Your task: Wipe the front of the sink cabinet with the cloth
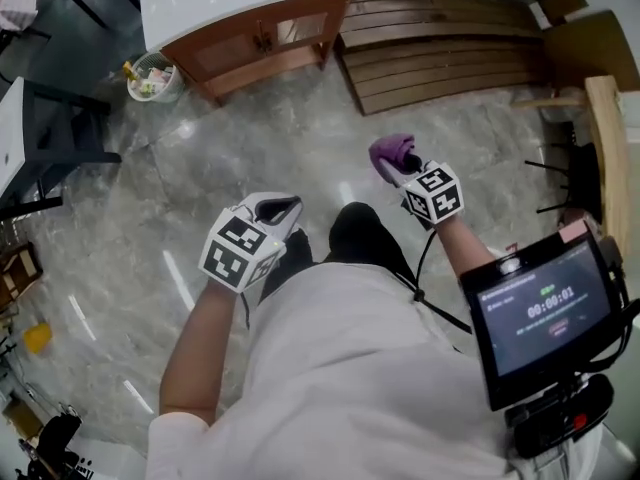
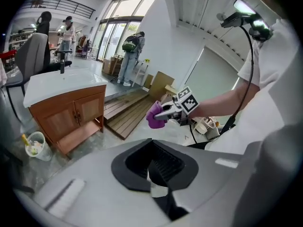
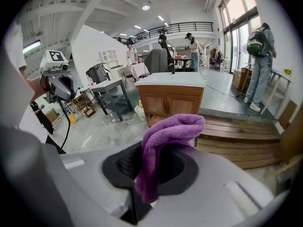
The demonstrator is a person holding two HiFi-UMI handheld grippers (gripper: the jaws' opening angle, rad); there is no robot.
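The sink cabinet is brown wood with a white top and stands on the floor some way ahead; it also appears as the cabinet in the right gripper view and the cabinet in the left gripper view. My right gripper is shut on a purple cloth, which bunches over the jaws as the cloth. My left gripper hovers lower left, shut with nothing in it. Both are well short of the cabinet doors.
A small white bin sits left of the cabinet. A slatted wooden platform lies to its right. A dark table stands at the left. A screen hangs at my chest. People stand far back.
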